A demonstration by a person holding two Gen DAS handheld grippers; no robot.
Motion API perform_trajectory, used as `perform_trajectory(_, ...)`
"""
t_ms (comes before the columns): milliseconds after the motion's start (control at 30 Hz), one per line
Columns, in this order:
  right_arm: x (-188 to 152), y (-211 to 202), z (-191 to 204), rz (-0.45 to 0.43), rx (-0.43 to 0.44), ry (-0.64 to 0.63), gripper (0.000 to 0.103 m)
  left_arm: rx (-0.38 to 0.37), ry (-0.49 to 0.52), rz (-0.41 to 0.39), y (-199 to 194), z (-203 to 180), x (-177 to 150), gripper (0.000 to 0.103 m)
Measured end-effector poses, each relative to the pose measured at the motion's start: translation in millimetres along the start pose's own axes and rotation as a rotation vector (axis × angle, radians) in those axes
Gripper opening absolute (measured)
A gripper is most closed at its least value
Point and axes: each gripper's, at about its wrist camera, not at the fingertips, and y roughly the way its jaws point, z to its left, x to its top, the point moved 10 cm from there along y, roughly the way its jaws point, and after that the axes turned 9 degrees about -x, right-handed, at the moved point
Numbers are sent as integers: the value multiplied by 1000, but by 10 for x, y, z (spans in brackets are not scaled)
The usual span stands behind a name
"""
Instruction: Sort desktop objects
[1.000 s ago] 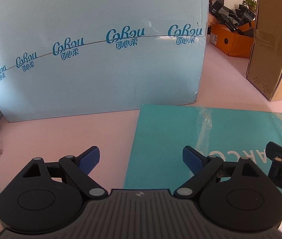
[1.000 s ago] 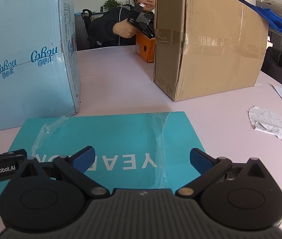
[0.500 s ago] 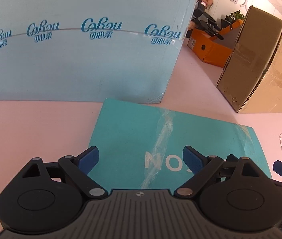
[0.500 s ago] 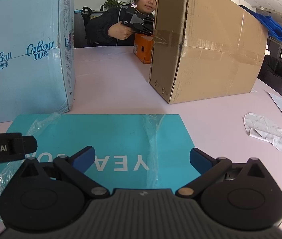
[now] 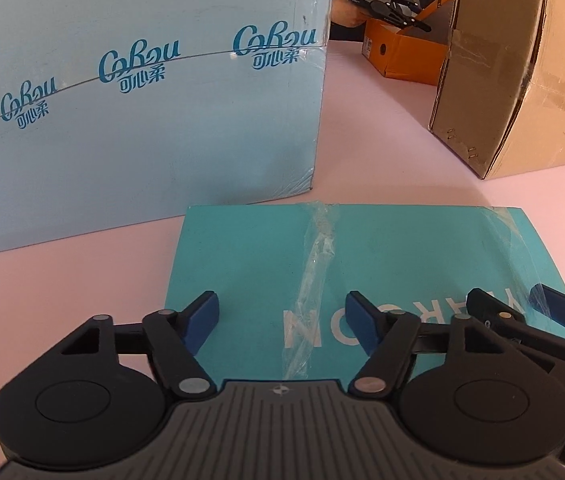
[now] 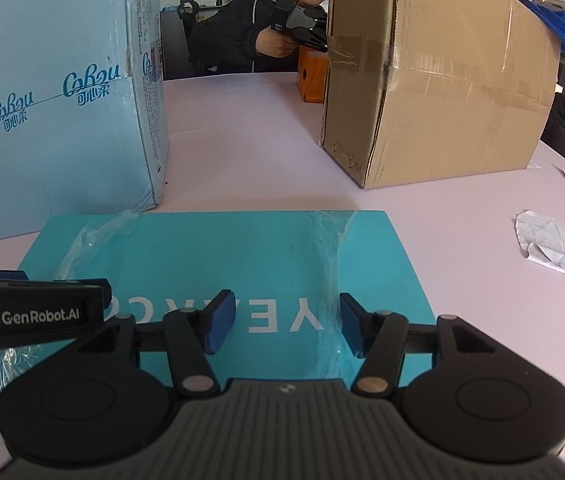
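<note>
- The pale pink surface (image 6: pixel 262 152) carries a flat teal sleeve (image 6: pixel 222 248) at the near edge, with a light blue carton (image 6: pixel 54 128) behind it on the left and a brown carton (image 6: pixel 442 92) on the right.
- Left gripper (image 5: pixel 280 320): fingers closing, half apart above the sleeve, pressing on nothing.
- Right gripper (image 6: pixel 286 326): the same.
- A person (image 6: pixel 242 36) sits across the surface.

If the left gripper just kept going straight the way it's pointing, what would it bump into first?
Most likely the flat teal box lying on the pink table. The left gripper, its jaws closing with nothing between them, tilts down toward the box lid; the big light blue carton stands farther back.
</note>
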Motion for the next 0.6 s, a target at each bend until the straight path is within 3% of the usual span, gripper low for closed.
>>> perform_trajectory(67,4,-1,-8,1,-3,3,51,-17,20,5,2,-51,28,6)
perform_trajectory(100,6,-3,-18,1,-5,6,47,-14,15,10,1,-55,36,5)
perform_trajectory(133,6,-5,-58,1,-13,13,34,-11,7,9,-3,-49,36,5)
perform_trajectory(167,4,-8,-98,1,-20,20,14,-8,-1,8,-7,-43,35,4)
perform_trajectory(200,-1,-9,-126,4,-21,19,8,-13,-7,8,-13,-40,34,4)
perform_trajectory(600,40,-100,-119,-5,-6,20,6,-30,-61,23,-98,47,27,4)
